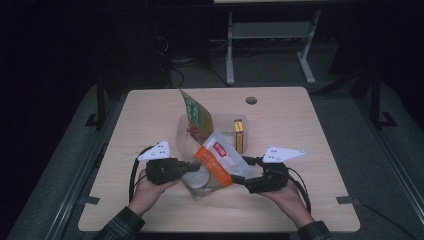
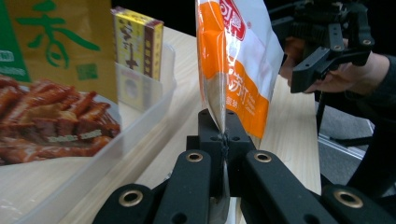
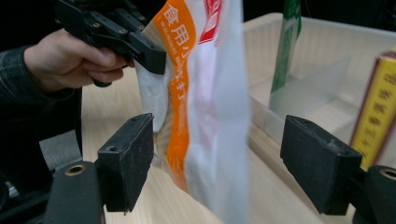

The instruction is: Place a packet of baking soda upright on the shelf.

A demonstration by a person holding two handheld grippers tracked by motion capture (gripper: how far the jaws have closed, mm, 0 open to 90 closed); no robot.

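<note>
orange pouch [image 1: 218, 162] hangs upright between the right gripper's [image 3: 219, 158] wide-open jaws—untouched—its edge pinched in the left gripper's [image 2: 224, 140] closed jaws.

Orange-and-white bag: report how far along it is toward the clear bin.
Done: a green snack bag and a yellow box already stand in the clear bin. In hand: the left gripper is clamped on the edge of the orange-and-white bag, holding it above the table; the right gripper stands open around it. Left: getting the bag into the bin.
</note>
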